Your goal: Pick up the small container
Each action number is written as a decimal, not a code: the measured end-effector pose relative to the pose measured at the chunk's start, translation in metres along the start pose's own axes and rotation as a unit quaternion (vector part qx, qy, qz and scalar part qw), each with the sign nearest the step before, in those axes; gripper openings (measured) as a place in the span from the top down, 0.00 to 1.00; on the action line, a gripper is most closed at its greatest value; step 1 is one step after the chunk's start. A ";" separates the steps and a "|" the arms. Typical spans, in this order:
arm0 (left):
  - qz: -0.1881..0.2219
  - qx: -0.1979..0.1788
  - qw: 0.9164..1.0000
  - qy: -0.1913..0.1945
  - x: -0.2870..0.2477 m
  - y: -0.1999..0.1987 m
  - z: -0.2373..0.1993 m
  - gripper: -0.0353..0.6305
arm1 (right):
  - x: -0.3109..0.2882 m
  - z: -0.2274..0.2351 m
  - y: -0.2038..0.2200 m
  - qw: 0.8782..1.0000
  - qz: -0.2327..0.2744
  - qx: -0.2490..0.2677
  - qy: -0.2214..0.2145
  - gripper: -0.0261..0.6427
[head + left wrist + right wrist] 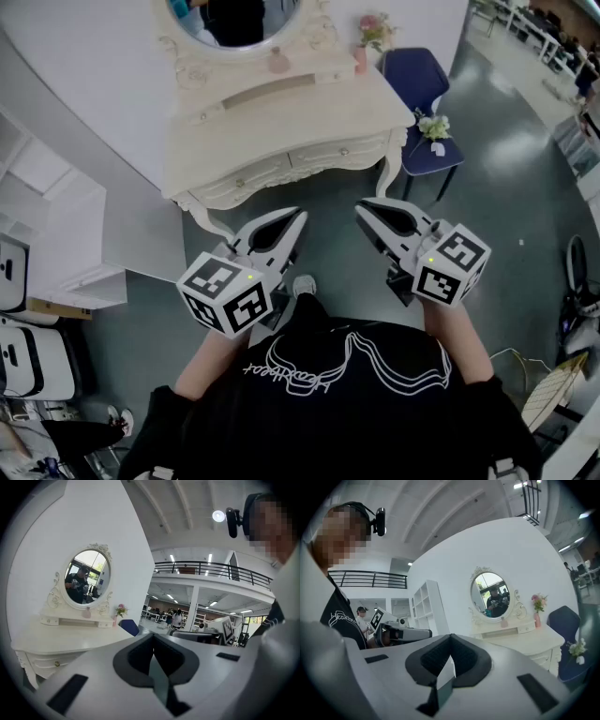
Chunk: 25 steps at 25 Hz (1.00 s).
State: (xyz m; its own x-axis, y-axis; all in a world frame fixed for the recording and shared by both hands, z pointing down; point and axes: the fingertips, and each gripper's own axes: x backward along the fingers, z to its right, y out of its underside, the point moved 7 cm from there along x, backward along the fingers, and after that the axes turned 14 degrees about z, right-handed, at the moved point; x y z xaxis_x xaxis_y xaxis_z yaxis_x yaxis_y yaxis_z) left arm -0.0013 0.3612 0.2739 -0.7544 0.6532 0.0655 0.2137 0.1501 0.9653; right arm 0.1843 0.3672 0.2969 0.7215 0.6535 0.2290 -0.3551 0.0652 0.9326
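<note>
**Both tongs shut and empty, reach not yet begun**

Left gripper and right gripper are held side by side close to the person's chest, well short of the front edge of the dressing table. Each gripper's own view shows its jaws pressed together with nothing between them.

The only candidate for the small container appears to be a little pink pot. It stands on the raised shelf along the table's back edge, about midway across and just below the oval mirror. A pink vase of flowers stands near the back right corner, apart from the pot. The rest of the tabletop looks bare. A blue chair sits off the table's right side.

By my reading, the task is at its very start: neither tool is near the pot and nothing is lifted.

The next move calls for stepping up to the front edge and choosing one gripper. The right one seems to have the easier line, though either could serve. Its jaws must be spread before it arrives. It then has to be carried over the full depth of the tabletop to the back shelf. The mirror frame sits close behind the pot, so a level approach from the front looks safer than a drop from above. The pot is small and could tip if nudged, so the jaws should straddle it before they close.
</note>
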 end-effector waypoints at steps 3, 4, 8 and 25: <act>0.000 -0.001 1.000 -0.003 0.000 0.001 0.000 0.94 | 0.001 0.001 0.000 1.000 0.001 0.001 0.001 0.95; 0.001 -0.001 1.000 -0.004 0.001 0.001 0.000 0.94 | 0.001 0.000 0.000 1.000 0.001 0.002 0.000 0.95; 0.003 -0.006 1.000 -0.004 0.004 0.000 0.005 0.94 | 0.001 -0.004 -0.001 1.000 0.003 0.006 -0.007 0.95; 0.015 -0.006 1.000 -0.010 0.005 0.002 -0.014 0.94 | -0.005 0.009 -0.001 1.000 0.015 0.000 -0.011 0.95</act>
State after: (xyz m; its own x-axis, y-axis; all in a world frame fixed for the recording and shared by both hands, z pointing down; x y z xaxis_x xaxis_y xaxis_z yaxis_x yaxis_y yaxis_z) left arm -0.0132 0.3541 0.2794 -0.7347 0.6725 0.0890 0.2286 0.1220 0.9658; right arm 0.1865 0.3571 0.2970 0.7237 0.6377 0.2638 -0.3777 0.0462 0.9248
